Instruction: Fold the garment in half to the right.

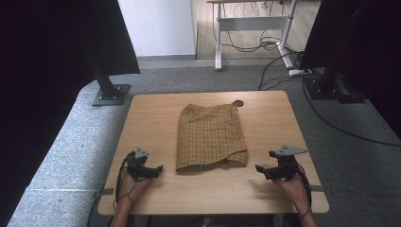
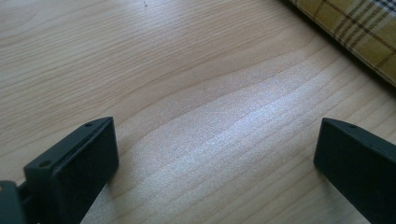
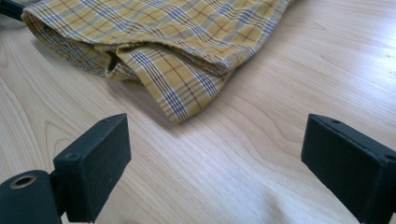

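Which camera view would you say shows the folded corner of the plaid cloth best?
The right gripper view: the plaid cloth lies close, its layered corner sharp. The high view shows its whole outline; the left gripper view catches just an edge.

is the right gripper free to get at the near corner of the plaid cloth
Probably yes. The right gripper is open, and only bare table lies between it and the folded corner of the plaid cloth.

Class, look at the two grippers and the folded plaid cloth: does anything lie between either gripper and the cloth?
Nothing visible does. Bare table separates the left gripper and the right gripper from the cloth; both are open.
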Demonstrator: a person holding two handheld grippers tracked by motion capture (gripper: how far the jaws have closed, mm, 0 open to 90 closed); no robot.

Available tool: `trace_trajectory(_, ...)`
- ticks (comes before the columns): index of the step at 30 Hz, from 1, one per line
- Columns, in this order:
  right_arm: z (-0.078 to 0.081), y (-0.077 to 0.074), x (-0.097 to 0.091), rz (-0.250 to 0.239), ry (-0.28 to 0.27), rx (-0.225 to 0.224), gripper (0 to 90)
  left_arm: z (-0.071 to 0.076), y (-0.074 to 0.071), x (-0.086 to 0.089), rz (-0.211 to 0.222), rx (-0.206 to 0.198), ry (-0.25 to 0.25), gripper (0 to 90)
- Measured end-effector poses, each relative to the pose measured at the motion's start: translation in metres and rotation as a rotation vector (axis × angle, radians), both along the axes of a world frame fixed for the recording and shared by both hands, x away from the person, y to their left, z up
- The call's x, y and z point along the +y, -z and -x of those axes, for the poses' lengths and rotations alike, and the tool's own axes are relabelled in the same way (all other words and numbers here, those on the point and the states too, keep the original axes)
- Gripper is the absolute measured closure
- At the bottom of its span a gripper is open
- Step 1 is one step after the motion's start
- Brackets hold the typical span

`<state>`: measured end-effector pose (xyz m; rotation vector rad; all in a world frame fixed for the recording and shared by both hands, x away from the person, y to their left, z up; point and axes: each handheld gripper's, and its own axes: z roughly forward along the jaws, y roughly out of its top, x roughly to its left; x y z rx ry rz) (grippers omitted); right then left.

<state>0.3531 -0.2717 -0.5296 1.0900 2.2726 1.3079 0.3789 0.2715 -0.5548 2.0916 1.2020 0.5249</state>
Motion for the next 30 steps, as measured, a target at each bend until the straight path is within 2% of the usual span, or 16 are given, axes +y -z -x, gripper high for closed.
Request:
trace_trajectory(9,0.011,0.004,-0.017,-0.002,0.031,0.005,7.6,0.0,0.0,0.0,0.0,0.0,0.0,0.0)
trace_trajectory(16,0.02,0.013,-0.027,0.003,0.053,0.024,7.7,0.0,0.0,0.0,0.0,0.0,0.0,0.0)
trace_trajectory(21,0.025,0.022,-0.033,0.043,0.073,0.044,7.6,0.0,0.0,0.0,0.0,0.0,0.0,0.0)
trace_trajectory(27,0.029,0.032,-0.037,0.122,0.1,0.071,7.4,0.0,0.0,0.0,0.0,0.0,0.0,0.0)
trace_trajectory(30,0.029,0.032,-0.036,0.164,0.117,0.067,6.6,0.0,0.0,0.0,0.0,0.0,0.0,0.0)
